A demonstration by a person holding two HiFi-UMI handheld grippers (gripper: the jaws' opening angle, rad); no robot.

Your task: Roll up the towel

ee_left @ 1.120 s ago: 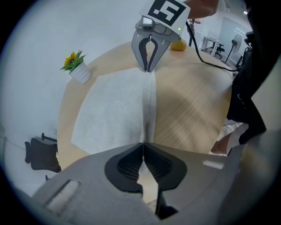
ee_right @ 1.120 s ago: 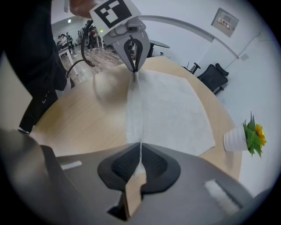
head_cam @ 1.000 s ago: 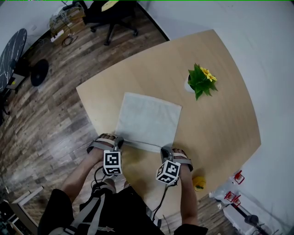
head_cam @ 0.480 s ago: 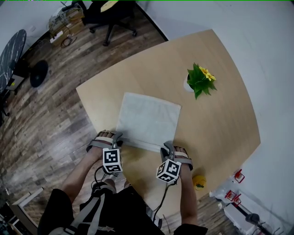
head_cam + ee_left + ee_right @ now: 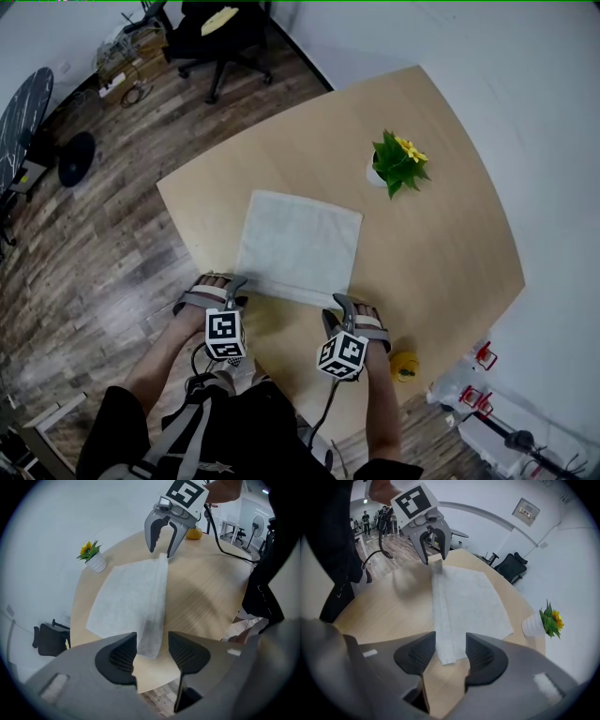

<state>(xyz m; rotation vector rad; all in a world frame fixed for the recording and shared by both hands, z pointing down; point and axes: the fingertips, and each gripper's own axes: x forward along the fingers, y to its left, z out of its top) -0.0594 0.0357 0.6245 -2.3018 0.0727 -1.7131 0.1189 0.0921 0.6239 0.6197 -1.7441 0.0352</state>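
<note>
1. Both the left tool (image 5: 152,651) and right tool (image 5: 450,651) have just been opening; jaws apart.
2. White rectangular cloth towel (image 5: 300,242) lies on the pale wooden table (image 5: 441,216), its folded near edge between each tool's jaws, ungripped.

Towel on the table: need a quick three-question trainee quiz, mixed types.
1. True or false: the towel is fully rolled up.
2. Multiple choice: what stands on the table beyond the towel? A potted plant; B mug; C book.
3. Fill in: the jaws of the left gripper and right gripper are ___.
Key: 1 false, only the near edge is turned over. 2 A. 3 open; both have just been opening, pads off the cloth.
</note>
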